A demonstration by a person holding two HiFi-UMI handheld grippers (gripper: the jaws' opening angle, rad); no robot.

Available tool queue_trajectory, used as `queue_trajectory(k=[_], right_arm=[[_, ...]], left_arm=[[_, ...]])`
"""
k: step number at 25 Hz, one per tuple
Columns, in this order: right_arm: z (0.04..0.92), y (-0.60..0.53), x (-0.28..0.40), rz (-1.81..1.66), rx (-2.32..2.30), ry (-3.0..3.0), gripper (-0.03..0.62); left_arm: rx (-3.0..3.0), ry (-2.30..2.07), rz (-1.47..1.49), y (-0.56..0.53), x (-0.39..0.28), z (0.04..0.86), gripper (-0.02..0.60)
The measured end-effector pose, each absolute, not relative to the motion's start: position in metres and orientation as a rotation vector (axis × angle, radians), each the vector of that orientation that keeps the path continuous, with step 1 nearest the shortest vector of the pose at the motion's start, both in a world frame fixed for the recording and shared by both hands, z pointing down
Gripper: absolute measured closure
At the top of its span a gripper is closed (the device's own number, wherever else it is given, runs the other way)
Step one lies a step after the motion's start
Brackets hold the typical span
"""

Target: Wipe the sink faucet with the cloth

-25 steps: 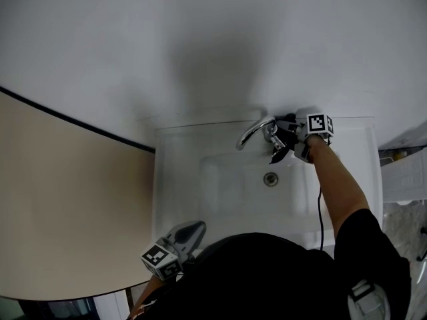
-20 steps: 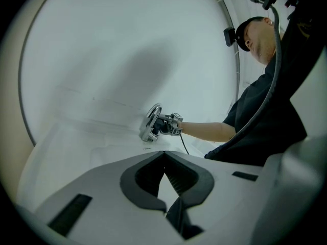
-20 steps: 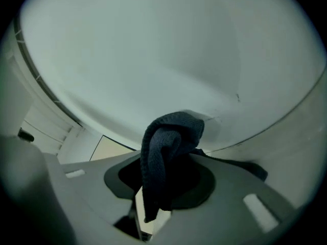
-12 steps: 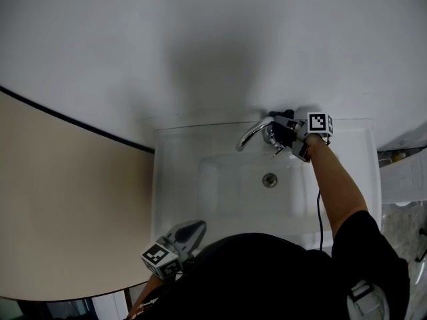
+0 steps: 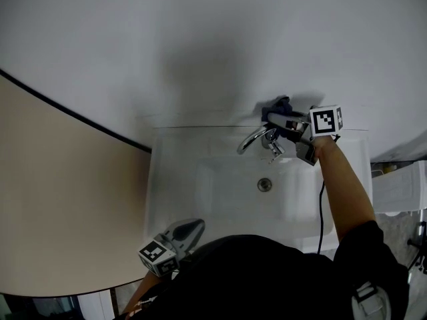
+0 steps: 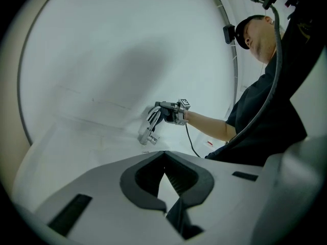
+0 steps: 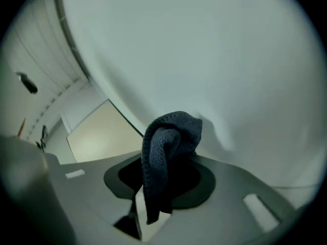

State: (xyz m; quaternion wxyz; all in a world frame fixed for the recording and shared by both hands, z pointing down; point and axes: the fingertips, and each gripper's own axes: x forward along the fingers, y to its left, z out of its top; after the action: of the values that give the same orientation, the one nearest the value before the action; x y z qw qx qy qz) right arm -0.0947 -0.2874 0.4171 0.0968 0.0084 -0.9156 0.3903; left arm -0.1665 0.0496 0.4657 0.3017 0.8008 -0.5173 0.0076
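While the right claw [image 5: 280, 119] stays clamped on the dark blue cloth [image 7: 168, 137], it has lifted from beside the base of the faucet [image 5: 255, 139] to just above it, close to the white wall [image 5: 200, 39]. The left claw [image 5: 189, 232], jaws together and empty, sits at the near rim of the sink [image 5: 167, 185].
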Motion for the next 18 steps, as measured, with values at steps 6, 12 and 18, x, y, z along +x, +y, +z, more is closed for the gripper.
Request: queue_trajectory(k=[6, 12, 18], right_arm=[[0.401, -0.239, -0.121, 0.352, 0.105, -2.625, 0.476], [0.412, -0.181, -0.152, -0.108, 0.023, -2.456, 0.476], [0.477, -0.133, -0.183, -0.705, 0.014, -2.040, 0.474]], left_arm=[[2.141, -1.369, -0.028, 0.051, -0.168, 0.462, 0.581], [2.155, -1.366, -0.034, 0.057, -0.174, 0.462, 0.580], [2.153, -1.387, -0.079, 0.060, -0.179, 0.457, 0.581]])
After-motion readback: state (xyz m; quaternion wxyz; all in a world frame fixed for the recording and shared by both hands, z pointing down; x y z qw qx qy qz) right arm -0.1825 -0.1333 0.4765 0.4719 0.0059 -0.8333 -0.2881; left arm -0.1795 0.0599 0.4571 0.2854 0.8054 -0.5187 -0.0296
